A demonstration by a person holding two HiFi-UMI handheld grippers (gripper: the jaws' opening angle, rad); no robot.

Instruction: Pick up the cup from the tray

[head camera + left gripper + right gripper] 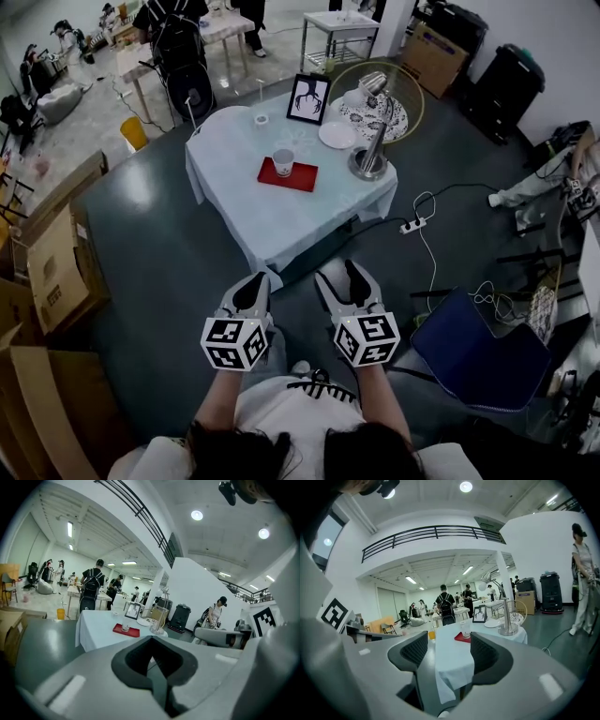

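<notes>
White cup (283, 161) far beyond right tongs (343, 277)

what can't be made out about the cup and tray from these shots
- cup: whether anything is in it; too small in the head view, far off in both gripper views.
- red tray: the part behind the cup, hidden by it in both gripper views.
- picture frame: what its picture shows; too small in every view.
</notes>
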